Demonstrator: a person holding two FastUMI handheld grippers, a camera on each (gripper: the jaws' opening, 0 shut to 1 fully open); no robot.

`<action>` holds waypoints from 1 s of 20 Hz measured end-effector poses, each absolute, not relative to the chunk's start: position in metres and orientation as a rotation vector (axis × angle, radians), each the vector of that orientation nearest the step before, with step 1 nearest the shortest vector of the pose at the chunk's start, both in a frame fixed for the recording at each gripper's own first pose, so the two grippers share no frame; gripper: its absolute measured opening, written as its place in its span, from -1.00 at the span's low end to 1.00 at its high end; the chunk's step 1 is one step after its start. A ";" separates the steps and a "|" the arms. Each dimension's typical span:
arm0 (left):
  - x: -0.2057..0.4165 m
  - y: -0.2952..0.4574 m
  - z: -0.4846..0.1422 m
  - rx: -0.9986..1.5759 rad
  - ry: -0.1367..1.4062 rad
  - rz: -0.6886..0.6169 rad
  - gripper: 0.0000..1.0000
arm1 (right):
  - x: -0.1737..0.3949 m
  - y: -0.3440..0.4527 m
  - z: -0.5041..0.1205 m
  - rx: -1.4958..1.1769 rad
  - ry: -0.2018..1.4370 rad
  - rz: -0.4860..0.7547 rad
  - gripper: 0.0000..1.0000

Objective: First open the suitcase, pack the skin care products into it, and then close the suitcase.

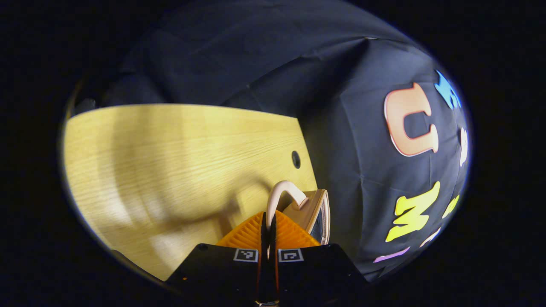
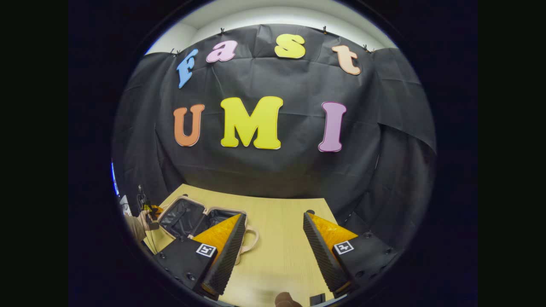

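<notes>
Orange ribbed fingers of left gripper [image 1: 268,232] pressed together, nipping pink suitcase handle [image 1: 285,192] between them. Suitcase [image 1: 315,211] just beyond, at table [image 1: 170,153] edge near booth wall. Right gripper [image 2: 273,243] spread wide, holding nothing, hovering over bare wood. In right gripper view suitcase [image 2: 192,219] lies open at table's far left corner, dark lining exposed. Opening looks done; skin care products unseen, packing and closing left.
</notes>
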State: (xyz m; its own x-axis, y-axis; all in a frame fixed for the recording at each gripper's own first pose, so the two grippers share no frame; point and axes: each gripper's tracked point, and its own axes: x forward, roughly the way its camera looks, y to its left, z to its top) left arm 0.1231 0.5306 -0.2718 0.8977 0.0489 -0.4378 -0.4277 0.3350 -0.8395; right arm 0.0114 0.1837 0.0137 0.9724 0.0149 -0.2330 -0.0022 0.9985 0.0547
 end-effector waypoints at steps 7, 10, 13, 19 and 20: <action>0.124 0.504 -0.169 -0.805 0.296 0.317 -0.94 | 0.007 0.150 0.016 0.022 0.188 0.044 0.63; 0.124 0.477 -0.129 -0.645 0.260 0.318 -0.94 | -0.001 0.141 0.019 -0.032 0.139 0.077 0.62; 0.121 0.436 -0.093 -0.483 0.206 0.311 -0.94 | -0.007 0.131 0.017 -0.059 0.106 0.111 0.59; 0.122 0.337 -0.043 -0.260 0.125 0.289 -0.94 | -0.009 0.104 0.009 -0.045 0.116 0.161 0.59; 0.124 0.318 -0.041 -0.227 0.121 0.278 -0.94 | -0.009 0.097 0.006 -0.043 0.117 0.167 0.59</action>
State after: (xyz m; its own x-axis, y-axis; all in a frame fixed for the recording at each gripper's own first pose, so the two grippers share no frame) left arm 0.1244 0.3184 -0.0409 0.9547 0.2577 -0.1491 -0.2848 0.9363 -0.2054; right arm -0.0094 0.0974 0.0063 0.9793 0.1636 -0.1194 -0.1686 0.9851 -0.0329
